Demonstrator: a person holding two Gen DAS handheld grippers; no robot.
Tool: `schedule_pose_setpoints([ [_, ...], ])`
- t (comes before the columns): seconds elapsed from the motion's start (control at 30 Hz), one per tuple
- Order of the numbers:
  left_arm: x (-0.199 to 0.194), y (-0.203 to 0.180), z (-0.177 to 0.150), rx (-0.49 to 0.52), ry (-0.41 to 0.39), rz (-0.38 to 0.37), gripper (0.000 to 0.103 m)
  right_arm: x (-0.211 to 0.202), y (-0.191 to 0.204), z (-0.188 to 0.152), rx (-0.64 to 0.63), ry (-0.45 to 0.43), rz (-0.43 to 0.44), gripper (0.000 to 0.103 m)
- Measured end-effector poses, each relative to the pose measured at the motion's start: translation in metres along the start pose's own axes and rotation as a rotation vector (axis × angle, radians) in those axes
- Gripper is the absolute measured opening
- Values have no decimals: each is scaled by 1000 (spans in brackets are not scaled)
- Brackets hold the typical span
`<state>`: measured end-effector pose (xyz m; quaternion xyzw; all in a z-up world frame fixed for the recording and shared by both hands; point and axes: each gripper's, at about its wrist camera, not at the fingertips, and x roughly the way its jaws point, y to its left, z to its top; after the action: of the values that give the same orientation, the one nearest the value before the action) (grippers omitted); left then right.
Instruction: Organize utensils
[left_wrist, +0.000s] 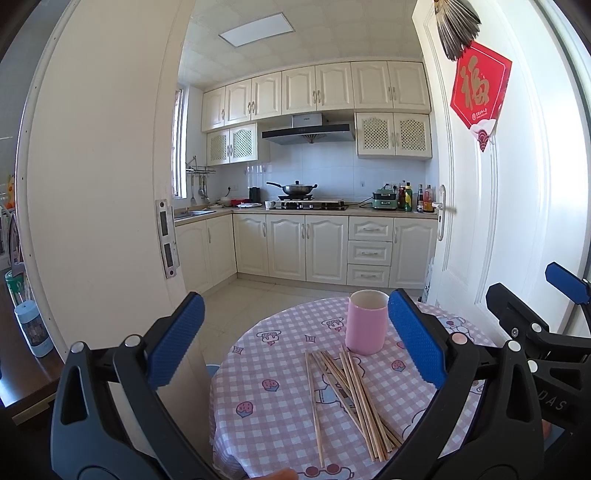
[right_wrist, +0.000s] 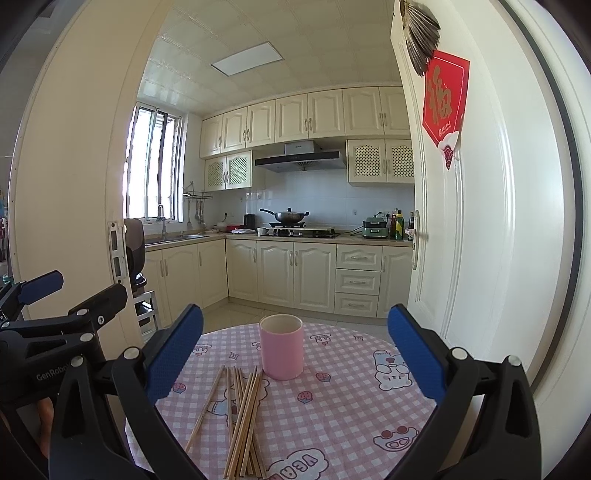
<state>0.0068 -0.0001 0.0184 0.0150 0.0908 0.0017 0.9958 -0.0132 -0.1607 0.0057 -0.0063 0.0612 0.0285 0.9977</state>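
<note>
Black "GenRobot"-marked left tongs (left_wrist: 295, 343) and right tongs (right_wrist: 295, 350) gape, both empty.

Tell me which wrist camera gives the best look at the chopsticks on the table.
The right wrist view: the chopsticks lie between its open fingers, and only their near ends run off the bottom edge. The left wrist view shows the same pile in front of the pink cup, but its right finger crowds the near ends.

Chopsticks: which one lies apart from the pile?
The single chopstick on the left edge of the pile, seen from the left wrist. It lies alone on the checked tablecloth; the rest overlap, crossed, in front of the pink cup.
</note>
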Motion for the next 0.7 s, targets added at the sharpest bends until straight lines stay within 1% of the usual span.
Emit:
schedule_pose_setpoints([
  [0.23,6,4,10,-1,-3,4,97,7,4,7,-3,-3,4,96],
  [0.47,15,7,15,0,6,11,97,16,8,9,0,12,12,96],
  [0.63,24,10,15,-1,17,17,97,25,10,10,8,27,10,96],
  [0.7,28,10,14,2,24,23,97,30,11,9,18,50,4,96],
])
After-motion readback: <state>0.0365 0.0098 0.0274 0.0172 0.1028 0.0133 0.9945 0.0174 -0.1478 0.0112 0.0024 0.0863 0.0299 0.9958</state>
